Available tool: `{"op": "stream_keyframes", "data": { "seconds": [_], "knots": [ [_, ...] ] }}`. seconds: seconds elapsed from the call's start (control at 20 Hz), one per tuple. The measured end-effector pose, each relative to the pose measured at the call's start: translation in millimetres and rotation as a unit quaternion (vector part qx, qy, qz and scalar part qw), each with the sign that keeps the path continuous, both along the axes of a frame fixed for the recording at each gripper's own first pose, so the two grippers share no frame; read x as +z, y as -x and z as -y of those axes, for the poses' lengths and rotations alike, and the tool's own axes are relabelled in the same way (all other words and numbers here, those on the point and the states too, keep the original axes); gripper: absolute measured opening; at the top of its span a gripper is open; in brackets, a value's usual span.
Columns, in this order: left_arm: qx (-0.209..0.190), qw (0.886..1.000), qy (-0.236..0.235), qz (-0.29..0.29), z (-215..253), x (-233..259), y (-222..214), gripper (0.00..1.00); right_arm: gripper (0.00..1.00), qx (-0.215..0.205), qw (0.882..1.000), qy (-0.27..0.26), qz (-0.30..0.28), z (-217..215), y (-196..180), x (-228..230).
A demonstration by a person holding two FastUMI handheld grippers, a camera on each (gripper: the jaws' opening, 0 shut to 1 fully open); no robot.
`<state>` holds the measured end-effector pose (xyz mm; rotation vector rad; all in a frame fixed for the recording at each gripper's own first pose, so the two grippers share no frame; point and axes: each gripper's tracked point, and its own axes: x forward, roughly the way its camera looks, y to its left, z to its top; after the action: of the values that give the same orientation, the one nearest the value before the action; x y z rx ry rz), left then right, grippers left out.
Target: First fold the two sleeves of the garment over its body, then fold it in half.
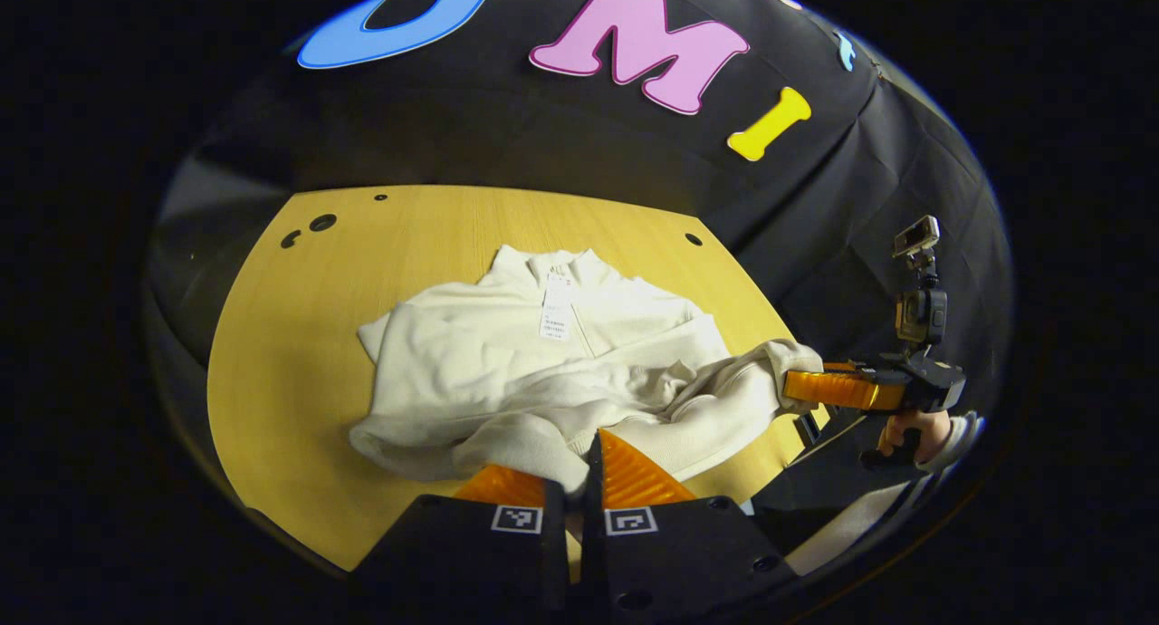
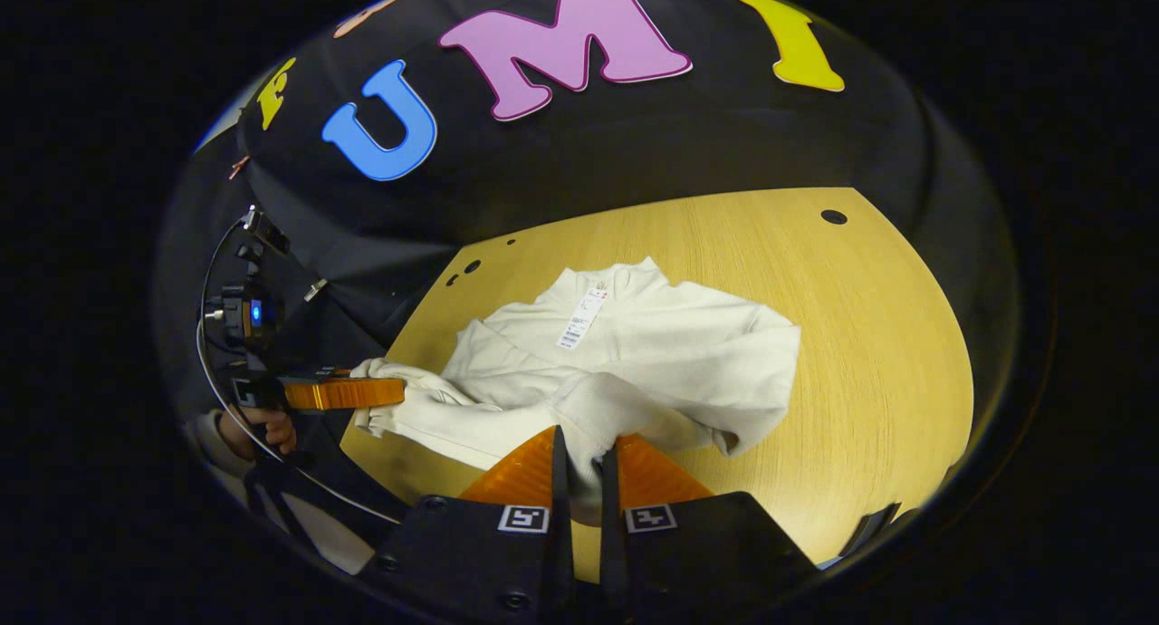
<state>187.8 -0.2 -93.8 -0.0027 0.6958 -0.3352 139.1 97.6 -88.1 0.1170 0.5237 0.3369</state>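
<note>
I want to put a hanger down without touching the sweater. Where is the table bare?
The widest bare wood lies beyond the sweater's folded edge toward the table's far side in the right gripper view, plus a strip between the collar and the back wall. The near edge is crowded: both grippers pinch cloth there.

Garment (image 1: 507, 353): cream-white long-sleeved top with a short stand-up collar (image 1: 552, 264), lying flat on the desk (image 1: 299, 353), collar toward the booth wall. White tag (image 1: 555, 315) lies on the chest below the collar. Both sleeves are drawn inward and bunched across the lower body; hem area rumpled. One sleeve cuff (image 2: 385, 371) trails off the desk edge.
</note>
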Motion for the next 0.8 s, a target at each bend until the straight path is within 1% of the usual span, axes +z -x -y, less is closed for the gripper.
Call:
{"op": "stream_keyframes", "data": {
  "seconds": [0.1,0.2,0.4,0.55,0.8],
  "knots": [
    [0.02,1.0,0.014,0.004,-2,3,-12,0.11,0.16,-0.013,1.0,-0.012,0.006,-2,-13,5],
    [0.03,0.999,0.019,0.009,-2,4,-26,0.11,0.16,-0.023,1.0,-0.018,0.01,-1,-28,6],
    [0.04,0.999,0.01,0.017,-5,1,-49,0.11,0.16,-0.028,0.999,-0.01,0.015,0,-55,2],
    [0.047,0.999,0.001,0.019,-5,-9,-83,0.11,0.16,-0.037,0.999,-0.005,0.013,5,-78,-5],
    [0.051,0.998,-0.025,0.013,-15,-25,-121,0.11,0.16,-0.048,0.999,0.0,0.002,10,-119,-21]
  ]
}}
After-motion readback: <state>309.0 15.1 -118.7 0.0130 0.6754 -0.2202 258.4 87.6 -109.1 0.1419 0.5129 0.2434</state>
